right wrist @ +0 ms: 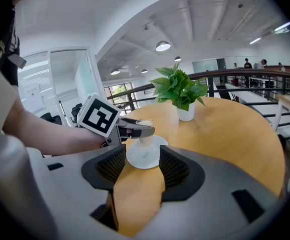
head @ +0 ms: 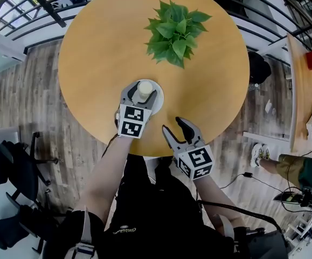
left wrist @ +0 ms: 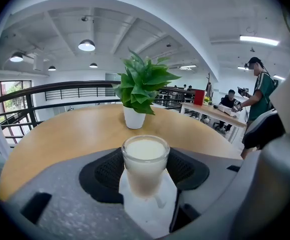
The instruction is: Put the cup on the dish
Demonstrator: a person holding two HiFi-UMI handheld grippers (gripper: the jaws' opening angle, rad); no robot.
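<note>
Cup [head: 144, 88], full of white liquid, sits clamped between the pads of my left gripper [head: 143, 92], over the middle of the white dish [head: 159, 100] on the round tabletop [head: 96, 53]; whether its base touches the dish I cannot tell. My right gripper [head: 174, 127] hangs beside it at the tabletop's near edge, jaws apart and empty, with the potted plant [head: 174, 31] farther across

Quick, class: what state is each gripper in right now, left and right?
Left gripper: closed, holding the cup.
Right gripper: open, holding nothing.
</note>
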